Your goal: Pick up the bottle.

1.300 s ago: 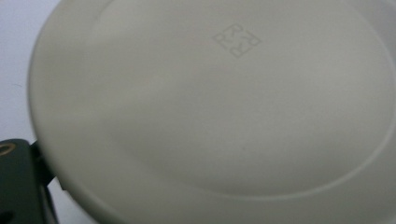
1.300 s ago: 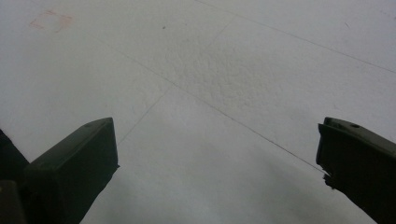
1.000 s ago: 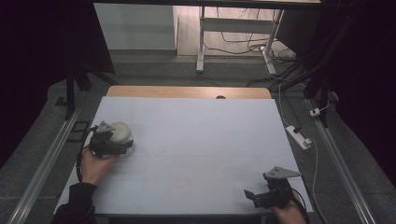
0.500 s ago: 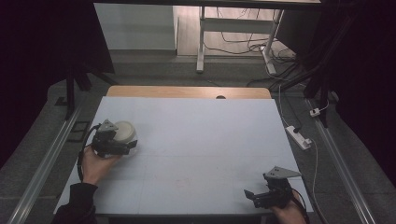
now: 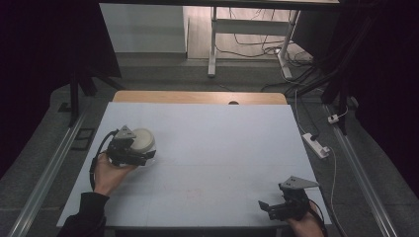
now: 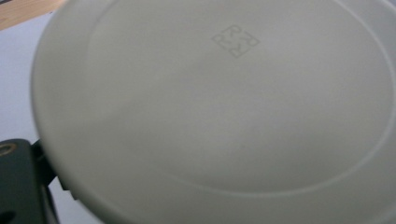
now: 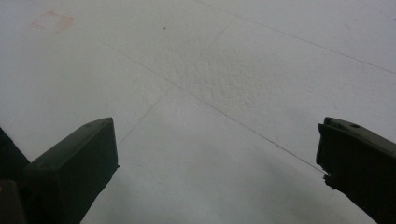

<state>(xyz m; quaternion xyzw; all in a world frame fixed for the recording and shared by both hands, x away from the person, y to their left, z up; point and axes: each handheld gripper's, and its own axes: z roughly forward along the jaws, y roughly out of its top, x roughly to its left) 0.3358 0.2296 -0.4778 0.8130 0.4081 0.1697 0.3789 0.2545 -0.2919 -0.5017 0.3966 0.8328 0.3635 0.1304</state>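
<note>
A white round container (image 5: pixel 142 139) with a flat lid is at the left of the pale table (image 5: pixel 222 148), and my left gripper (image 5: pixel 132 152) is shut on it, held by a hand coming from the lower left. In the left gripper view the lid (image 6: pixel 224 112) is very close, with a small embossed square mark on it; one black jaw shows at the bottom left. My right gripper (image 5: pixel 267 207) rests at the table's near right corner, pointing left. In the right gripper view its fingers (image 7: pixel 74 172) stand wide open over bare table.
A wooden strip (image 5: pixel 197 97) runs along the table's far edge. A white power strip (image 5: pixel 316 144) with its cable lies on the floor at the right. Metal rails (image 5: pixel 49 168) flank both sides. A faint red square mark (image 7: pixel 52 21) is on the tabletop.
My left gripper has carried the white container a little to the right and slightly away from the person. The right gripper has stayed put.
</note>
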